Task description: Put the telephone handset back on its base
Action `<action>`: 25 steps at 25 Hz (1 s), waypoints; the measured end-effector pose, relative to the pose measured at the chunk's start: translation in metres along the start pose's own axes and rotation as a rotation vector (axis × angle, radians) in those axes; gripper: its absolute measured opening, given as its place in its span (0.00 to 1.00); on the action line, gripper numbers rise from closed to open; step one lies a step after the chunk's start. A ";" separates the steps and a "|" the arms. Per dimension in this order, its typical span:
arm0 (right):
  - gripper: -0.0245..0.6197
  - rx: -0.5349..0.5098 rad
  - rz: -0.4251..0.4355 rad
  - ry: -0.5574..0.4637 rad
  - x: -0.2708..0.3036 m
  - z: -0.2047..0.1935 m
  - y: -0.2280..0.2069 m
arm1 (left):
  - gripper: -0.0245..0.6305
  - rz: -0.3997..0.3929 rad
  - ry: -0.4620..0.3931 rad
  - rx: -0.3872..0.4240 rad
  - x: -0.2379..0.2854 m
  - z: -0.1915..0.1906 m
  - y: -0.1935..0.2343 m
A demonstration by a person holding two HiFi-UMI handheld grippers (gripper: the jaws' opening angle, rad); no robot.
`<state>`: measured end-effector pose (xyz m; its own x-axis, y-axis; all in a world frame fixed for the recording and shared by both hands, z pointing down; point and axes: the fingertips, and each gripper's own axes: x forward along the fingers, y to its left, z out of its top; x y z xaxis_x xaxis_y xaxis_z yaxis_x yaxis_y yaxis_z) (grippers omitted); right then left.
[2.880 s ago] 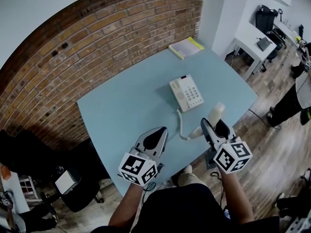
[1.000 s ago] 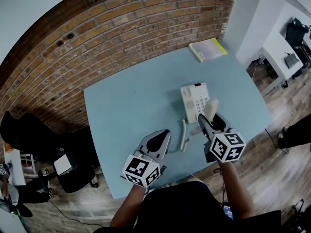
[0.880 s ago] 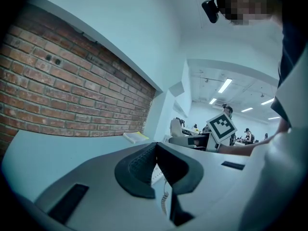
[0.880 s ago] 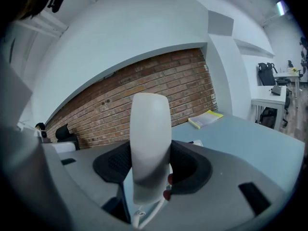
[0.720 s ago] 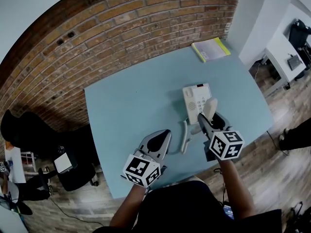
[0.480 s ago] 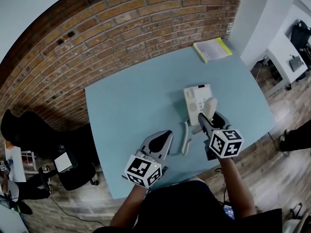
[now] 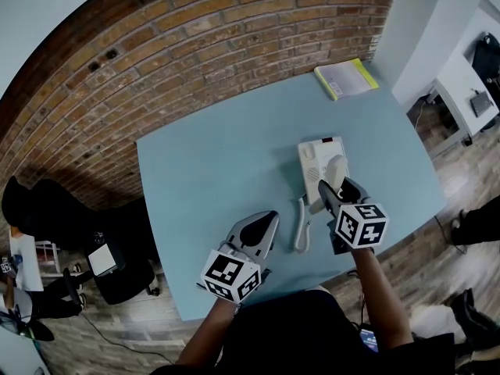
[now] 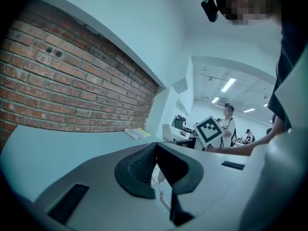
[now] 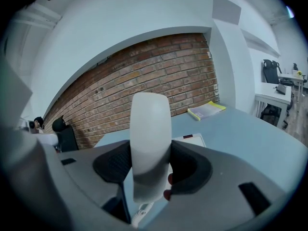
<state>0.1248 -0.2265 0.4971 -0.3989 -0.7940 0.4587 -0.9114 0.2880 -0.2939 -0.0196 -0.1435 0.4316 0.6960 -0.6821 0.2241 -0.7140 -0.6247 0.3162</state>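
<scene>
Blue table [image 7: 205, 170] is bearing the base [image 7: 312, 153]. Right gripper [image 7: 337, 191] is clamping the handset [image 7: 335, 170] over it; left gripper [image 7: 264, 220] is sitting closed.

Bright, even indoor light in all views, no harsh glare. Head view: heavy fisheye, brick wall [image 7: 195, 45] bends into an arc, worktop [image 7: 211, 162] edges curve; centre sharp, corners soft. Shadows on worktop faint, soft-edged; floor [image 7: 141, 330] by its left side darker. Left gripper view: cool blue-green cast, ceiling strip lights [image 8: 228, 84] blown out in the background, black vignette at corners, jaws close to the lens blurry, far room fairly sharp. Right gripper view: same round black vignette, handset [image 9: 150, 143] up close looks pale, slightly washed out and soft, bricks behind in focus, lines bowed toward the edges.
</scene>
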 end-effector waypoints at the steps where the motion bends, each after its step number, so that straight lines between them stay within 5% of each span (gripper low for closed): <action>1: 0.39 0.001 -0.001 0.001 0.003 0.000 -0.001 | 0.05 0.001 0.003 -0.001 0.001 0.000 0.001; 25: 0.39 -0.028 -0.037 0.075 0.052 -0.020 -0.033 | 0.05 0.055 0.038 -0.041 0.017 -0.013 0.027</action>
<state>0.1319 -0.2666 0.5479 -0.3700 -0.7622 0.5311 -0.9279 0.2748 -0.2520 -0.0258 -0.1670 0.4564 0.6584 -0.7000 0.2765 -0.7484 -0.5697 0.3397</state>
